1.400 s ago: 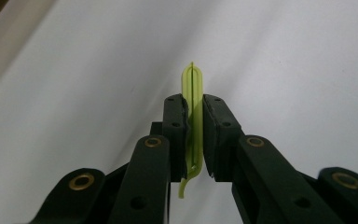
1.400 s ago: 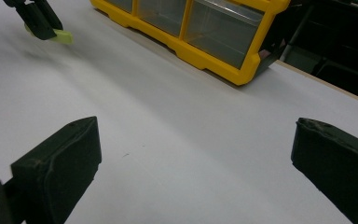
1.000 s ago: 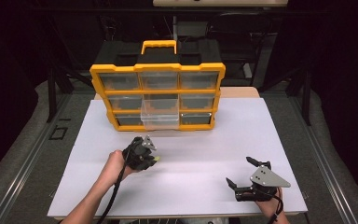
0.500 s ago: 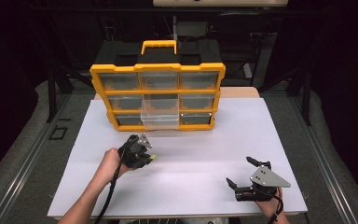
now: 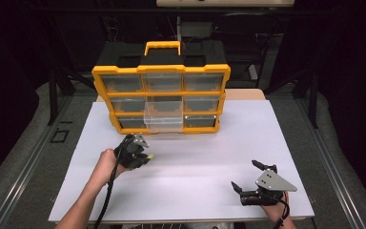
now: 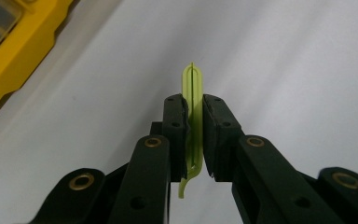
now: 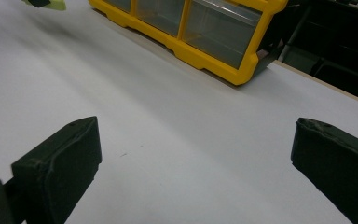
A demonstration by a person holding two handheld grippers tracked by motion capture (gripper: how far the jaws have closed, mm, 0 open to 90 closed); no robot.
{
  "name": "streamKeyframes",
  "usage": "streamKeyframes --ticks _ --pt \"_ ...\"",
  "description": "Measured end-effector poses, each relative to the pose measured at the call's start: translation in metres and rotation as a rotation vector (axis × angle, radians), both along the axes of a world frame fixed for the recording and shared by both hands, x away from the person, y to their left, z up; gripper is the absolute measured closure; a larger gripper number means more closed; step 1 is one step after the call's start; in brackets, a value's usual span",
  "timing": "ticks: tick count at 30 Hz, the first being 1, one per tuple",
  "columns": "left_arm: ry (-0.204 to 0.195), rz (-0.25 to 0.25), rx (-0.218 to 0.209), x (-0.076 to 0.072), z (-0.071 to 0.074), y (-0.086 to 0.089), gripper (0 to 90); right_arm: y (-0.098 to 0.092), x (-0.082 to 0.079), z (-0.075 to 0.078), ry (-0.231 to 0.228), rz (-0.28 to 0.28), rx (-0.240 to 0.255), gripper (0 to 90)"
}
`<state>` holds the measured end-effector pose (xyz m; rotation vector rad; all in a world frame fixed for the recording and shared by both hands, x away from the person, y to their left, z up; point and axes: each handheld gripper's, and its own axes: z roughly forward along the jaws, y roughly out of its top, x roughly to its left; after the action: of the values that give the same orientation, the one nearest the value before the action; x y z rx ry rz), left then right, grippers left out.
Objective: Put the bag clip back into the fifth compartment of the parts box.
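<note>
We are looking down on a white table top (image 5: 190, 167), smooth and matte, sitting in a dark room with grey flooring at both sides and black frames and stands standing behind it. At the far edge a yellow organiser (image 5: 161, 98) is standing upright, a hard plastic case with a carrying handle on top and three rows of clear-fronted drawers. One clear drawer (image 5: 164, 116) in its lower middle is sticking out towards us.

We are holding the left gripper (image 5: 145, 153) just in front of the organiser, above the white surface. In the left gripper view its black jaws are standing nearly together, pinching a thin, flat yellow-green plastic piece (image 6: 193, 116) edge-on between their pads. The piece is narrow and rounded at the tip, with a fine ridge running along its length; its lower end is curling out beneath the jaws. From the high view it is showing as a small pale speck (image 5: 150, 156) at the gripper's tip, too small for us to make out its shape.

We are resting the right gripper (image 5: 249, 177) near the table's front right corner, well apart from the left. Its jaws are standing wide apart with nothing between them, their blunt black pads (image 7: 60, 158) looking rubbery. The right forearm is being cut off by the bottom edge of the high view.
</note>
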<state>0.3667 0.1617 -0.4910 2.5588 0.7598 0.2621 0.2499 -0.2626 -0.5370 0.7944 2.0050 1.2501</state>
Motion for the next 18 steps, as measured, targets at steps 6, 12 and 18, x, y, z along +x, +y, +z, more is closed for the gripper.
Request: streamKeyframes --ticks 6,12,18 --pt "-0.011 0.022 -0.004 0.003 0.002 0.008 80.4 0.0 0.0 0.0 0.001 0.0 0.003 1.2" --pt "-0.014 0.035 -0.003 0.007 0.002 0.014 80.4 0.0 0.001 -0.001 0.001 0.0 0.005 1.2" --pt "-0.018 0.051 -0.002 0.01 0.002 0.02 80.4 0.0 0.001 -0.001 0.001 0.001 0.002 1.2"
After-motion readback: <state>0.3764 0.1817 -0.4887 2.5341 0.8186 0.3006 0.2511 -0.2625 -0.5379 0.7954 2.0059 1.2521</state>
